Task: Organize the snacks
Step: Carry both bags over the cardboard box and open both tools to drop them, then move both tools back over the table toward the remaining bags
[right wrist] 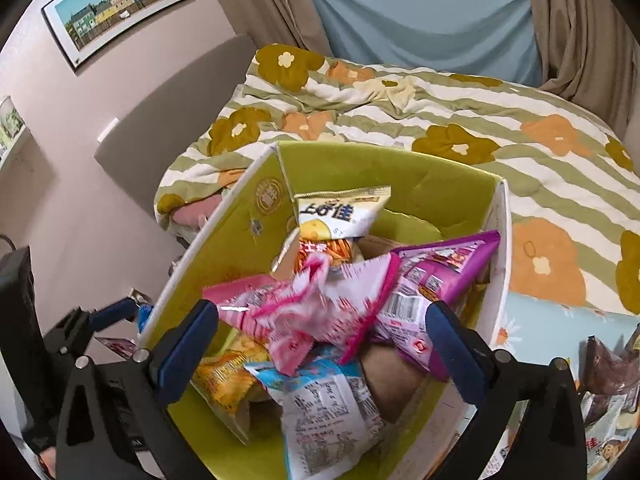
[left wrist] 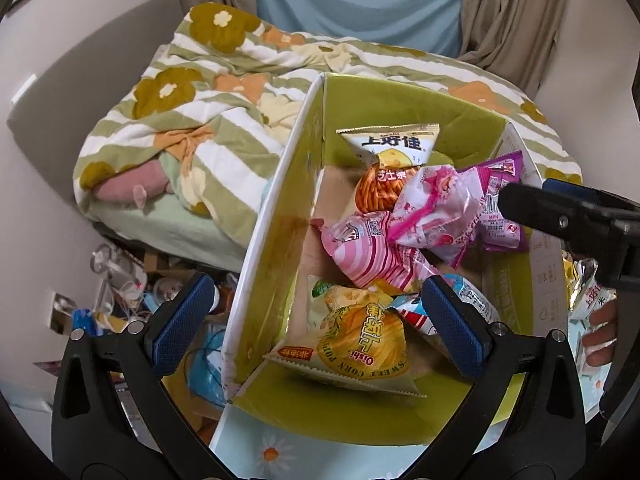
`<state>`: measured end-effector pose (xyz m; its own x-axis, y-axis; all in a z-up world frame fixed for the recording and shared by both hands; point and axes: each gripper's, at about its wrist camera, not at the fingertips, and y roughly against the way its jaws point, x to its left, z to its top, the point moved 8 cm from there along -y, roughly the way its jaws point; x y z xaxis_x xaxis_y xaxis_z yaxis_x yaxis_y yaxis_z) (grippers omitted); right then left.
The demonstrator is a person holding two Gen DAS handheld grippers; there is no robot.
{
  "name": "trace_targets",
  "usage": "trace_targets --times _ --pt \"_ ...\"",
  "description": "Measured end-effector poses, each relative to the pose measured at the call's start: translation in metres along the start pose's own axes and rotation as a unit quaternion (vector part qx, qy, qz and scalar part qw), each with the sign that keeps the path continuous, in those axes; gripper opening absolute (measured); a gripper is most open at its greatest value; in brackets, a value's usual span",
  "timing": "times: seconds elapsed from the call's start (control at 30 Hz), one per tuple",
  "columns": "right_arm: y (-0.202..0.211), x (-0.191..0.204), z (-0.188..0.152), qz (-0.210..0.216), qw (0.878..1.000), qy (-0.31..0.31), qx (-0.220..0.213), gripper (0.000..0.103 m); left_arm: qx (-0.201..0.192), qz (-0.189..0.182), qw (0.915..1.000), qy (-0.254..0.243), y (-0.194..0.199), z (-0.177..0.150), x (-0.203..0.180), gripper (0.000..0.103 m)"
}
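Left wrist view: the left tool hangs with its blue pads spread wide and nothing between them, straddling the near left corner of a green-lined cardboard box. Straight below and ahead of it lies a yellow corn-puff bag, its long axis running left to right across the opening. Farther in sit a pink striped packet, a crumpled pink wrapper and a white-and-yellow bag leaning on the far wall. The right tool reaches in from the right edge. More snack bags lie outside the box to the right, nearer the right hand.

Right wrist view: the right tool stands wide open above the pile, gripping nothing. The pink wrapper, blurred, lies loose between and just beyond its pads, on top of a purple packet and a pale blue packet.

The box rests on a bed with a flowered striped quilt. Curtains hang behind; a framed picture is on the left wall.
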<state>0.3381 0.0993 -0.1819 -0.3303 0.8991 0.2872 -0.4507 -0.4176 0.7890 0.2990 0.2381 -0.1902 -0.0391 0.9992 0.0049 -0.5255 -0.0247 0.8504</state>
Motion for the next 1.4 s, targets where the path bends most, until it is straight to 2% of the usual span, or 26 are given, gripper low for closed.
trace_targets --times 0.2,0.6,0.8,0.93,1.13,1.4 --pt "0.014 0.001 0.0 -0.004 1.0 0.008 -0.008 0.103 -0.019 -0.002 0.9998 -0.006 0.015 0.008 -0.003 0.103" --pt "0.075 0.019 0.007 -0.014 0.997 0.019 -0.068 0.103 -0.07 -0.009 0.9969 -0.034 0.074 0.025 -0.011 0.103" --pt "0.116 0.018 -0.001 -0.039 0.994 -0.001 -0.104 0.103 -0.091 -0.043 0.9931 -0.059 0.101 0.032 -0.034 0.103" --pt "0.148 0.003 -0.014 -0.067 0.99 -0.018 -0.121 0.103 -0.098 -0.078 0.9888 -0.081 0.111 0.032 -0.067 0.103" --pt "0.199 -0.045 -0.046 -0.115 0.98 -0.068 -0.146 0.103 -0.097 -0.104 0.9846 -0.102 0.118 0.016 -0.121 0.103" --pt "0.239 -0.119 -0.097 -0.157 0.974 -0.084 -0.139 0.103 -0.068 -0.108 0.9865 -0.103 0.108 -0.02 -0.202 0.103"
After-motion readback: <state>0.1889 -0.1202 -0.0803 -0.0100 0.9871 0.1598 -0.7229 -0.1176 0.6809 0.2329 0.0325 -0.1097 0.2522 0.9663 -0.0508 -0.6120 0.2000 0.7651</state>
